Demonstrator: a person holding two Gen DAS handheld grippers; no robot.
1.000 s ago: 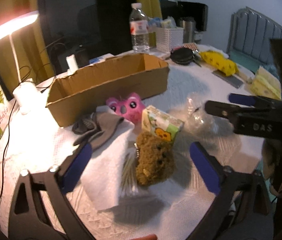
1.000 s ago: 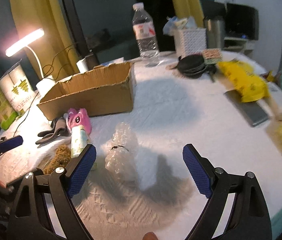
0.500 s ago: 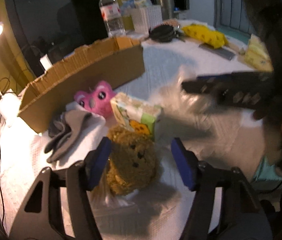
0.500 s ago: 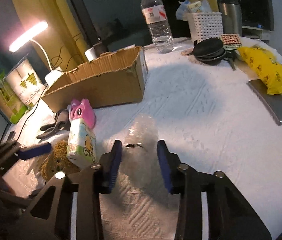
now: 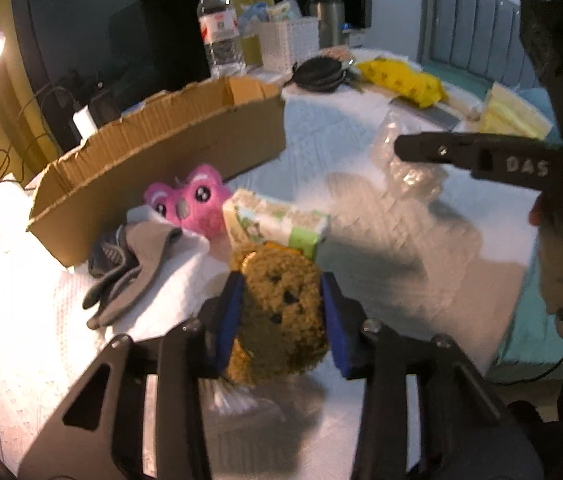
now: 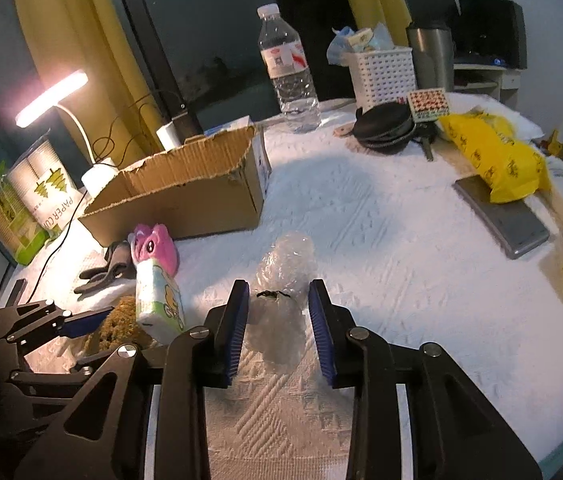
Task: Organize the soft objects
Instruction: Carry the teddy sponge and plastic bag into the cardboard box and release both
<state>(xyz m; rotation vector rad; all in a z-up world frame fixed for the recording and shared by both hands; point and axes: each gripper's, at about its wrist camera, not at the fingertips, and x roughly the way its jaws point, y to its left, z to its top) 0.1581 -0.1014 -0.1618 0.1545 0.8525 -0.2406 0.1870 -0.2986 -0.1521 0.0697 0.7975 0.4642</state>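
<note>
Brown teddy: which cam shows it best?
Left wrist. The brown teddy sits centre frame, face visible, squeezed between the left tongs. The right wrist view catches only a brown edge behind the tissue pack.

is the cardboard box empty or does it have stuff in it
Cannot tell. The cardboard box is open-topped, but only its inner walls show; its floor is hidden.

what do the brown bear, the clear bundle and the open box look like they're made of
Brown bear: looks like plush, a matte curly pile that bulges between the left claw pads. Clear bundle: apparently thin plastic film or bubble wrap, glossy, crinkled, see-through, cinched by a dark tie, between the right claw pads. Open box: corrugated cardboard, matte brown, fluting showing along its torn top edge.
</note>
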